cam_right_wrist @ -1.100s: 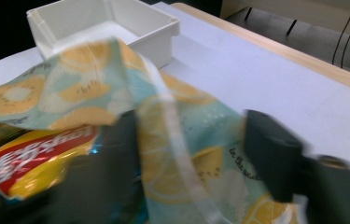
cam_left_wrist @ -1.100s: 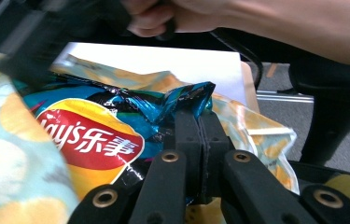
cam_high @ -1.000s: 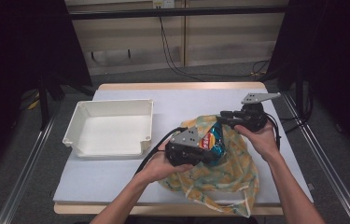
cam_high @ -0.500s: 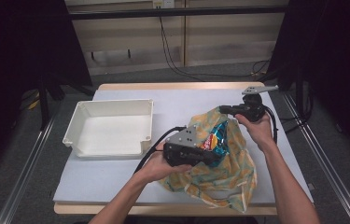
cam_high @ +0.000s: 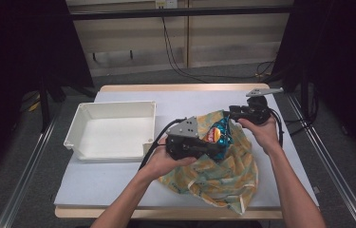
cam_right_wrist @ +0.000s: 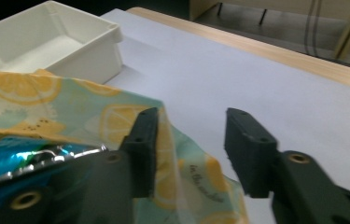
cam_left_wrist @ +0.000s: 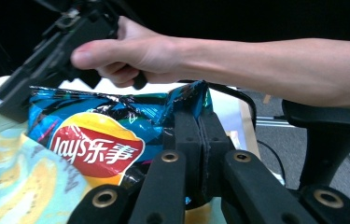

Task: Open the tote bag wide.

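Note:
A blue Lay's chip bag (cam_left_wrist: 93, 140) sticks out of the mouth of a lemon-print cloth bag (cam_high: 218, 175) lying on the table's right half. My left gripper (cam_left_wrist: 200, 123) is shut on the chip bag's top right corner; from above the left gripper (cam_high: 219, 146) points right over the cloth. My right gripper (cam_right_wrist: 191, 144) stands open at the cloth bag's far edge (cam_right_wrist: 46, 98), and its jaws have just been opening. The fabric hem hangs loose against its left jaw, not pinched. From above, the right gripper (cam_high: 230, 113) points left beside the chip bag (cam_high: 216, 134).
An empty white tray (cam_high: 111, 130) sits on the left half of the grey table mat (cam_high: 194, 97), its corner (cam_right_wrist: 112, 35) close to the cloth bag. A wooden table edge (cam_right_wrist: 280, 51) runs along the far side. Cables trail off the right side.
The right hand has shifted slightly toward the table's far side, and its jaws now stand apart off the cloth edge. The left gripper still holds the chip bag in about the same place.

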The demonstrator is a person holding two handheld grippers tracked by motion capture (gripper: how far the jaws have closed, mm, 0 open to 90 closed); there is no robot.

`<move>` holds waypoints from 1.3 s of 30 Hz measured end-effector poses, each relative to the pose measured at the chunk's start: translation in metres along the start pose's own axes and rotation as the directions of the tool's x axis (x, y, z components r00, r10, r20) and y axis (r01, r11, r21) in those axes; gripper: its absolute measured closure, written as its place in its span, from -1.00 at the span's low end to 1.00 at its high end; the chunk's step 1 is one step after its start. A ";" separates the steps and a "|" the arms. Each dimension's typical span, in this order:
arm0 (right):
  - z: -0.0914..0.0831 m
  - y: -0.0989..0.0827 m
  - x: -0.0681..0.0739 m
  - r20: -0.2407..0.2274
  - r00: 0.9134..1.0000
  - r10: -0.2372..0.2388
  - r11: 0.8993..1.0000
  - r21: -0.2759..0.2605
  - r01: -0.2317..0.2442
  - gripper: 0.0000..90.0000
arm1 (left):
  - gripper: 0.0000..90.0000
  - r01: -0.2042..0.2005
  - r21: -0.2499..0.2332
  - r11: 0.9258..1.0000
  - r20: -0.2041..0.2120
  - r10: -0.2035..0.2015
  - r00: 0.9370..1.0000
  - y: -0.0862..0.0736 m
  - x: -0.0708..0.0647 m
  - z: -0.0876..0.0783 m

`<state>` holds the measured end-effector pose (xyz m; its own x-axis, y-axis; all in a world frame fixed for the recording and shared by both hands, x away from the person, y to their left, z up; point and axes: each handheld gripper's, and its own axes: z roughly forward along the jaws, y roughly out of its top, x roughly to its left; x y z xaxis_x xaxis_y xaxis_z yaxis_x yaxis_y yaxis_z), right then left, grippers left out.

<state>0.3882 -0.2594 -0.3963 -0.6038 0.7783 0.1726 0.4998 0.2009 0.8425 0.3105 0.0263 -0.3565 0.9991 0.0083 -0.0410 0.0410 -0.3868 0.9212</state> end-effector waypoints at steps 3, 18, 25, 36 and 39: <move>-0.010 0.001 0.001 0.016 1.000 -0.005 1.000 -0.010 0.005 0.06 | 0.97 0.010 -0.012 1.000 -0.014 -0.011 1.000 0.002 0.003 0.000; -0.033 -0.010 -0.004 0.036 0.999 -0.012 1.000 -0.027 0.013 0.54 | 0.97 -0.024 -0.027 0.999 0.006 0.024 1.000 0.013 0.002 0.008; -0.011 -0.022 0.001 -0.022 1.000 -0.022 1.000 0.003 0.022 1.00 | 0.97 -0.022 -0.041 0.999 -0.003 0.022 1.000 0.022 0.007 0.008; -0.019 -0.031 0.010 -0.005 0.999 -0.044 0.999 0.017 0.044 0.50 | 0.97 0.018 -0.075 0.997 -0.039 -0.021 0.999 0.026 0.022 0.006; -0.026 -0.032 0.011 0.006 0.999 -0.042 0.999 -0.001 0.042 0.28 | 0.97 0.020 -0.075 0.997 -0.057 -0.024 0.998 0.030 0.025 0.005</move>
<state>0.3489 -0.2729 -0.4081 -0.6201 0.7730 0.1339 0.4737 0.2329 0.8494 0.3367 0.0107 -0.3317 0.9967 0.0700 -0.0409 0.0611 -0.3159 0.9468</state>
